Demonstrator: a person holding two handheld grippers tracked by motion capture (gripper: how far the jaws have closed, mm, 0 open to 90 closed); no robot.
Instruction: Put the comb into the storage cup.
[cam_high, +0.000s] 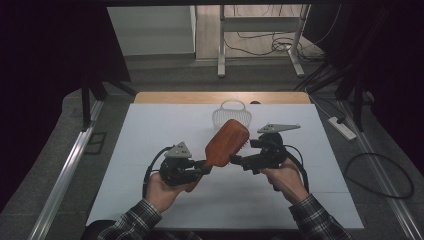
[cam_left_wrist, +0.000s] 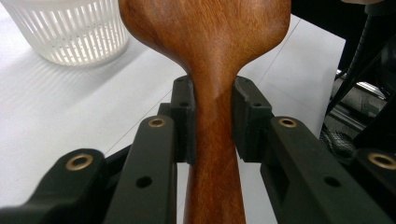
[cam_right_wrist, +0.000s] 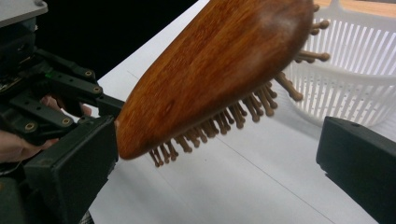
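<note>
My left gripper (cam_high: 204, 167) is clenched on the neck of the wooden hairbrush (cam_high: 227, 141); in the left gripper view both pads (cam_left_wrist: 184, 119) press flat against the narrow handle (cam_left_wrist: 215, 154), one on each side, with the broad head flaring out just beyond them. My right gripper (cam_high: 239, 161) stands released, its jaws spread wide: in the right gripper view one black jaw sits at the lower left just beside the brush's edge and the other at the lower right, well apart from it, so the brush head hangs between and above them without my being sure whether the left jaw touches the wood. The brush is held in the air above the white table (cam_high: 150, 150), near its middle, with bare white surface open on all sides and the table's side edges well away from both hands. Its long axis runs from my left gripper up and away toward the far right, head end highest, smooth back turned up toward the high camera and the wooden bristles (cam_right_wrist: 219, 123) pointing down and toward my right gripper. Just beyond the head stands a white slatted basket (cam_high: 221, 119), near the far edge of the table; it is the one thing close to the brush's tip, and the bristles at the far end overlap it in the right gripper view.
</note>
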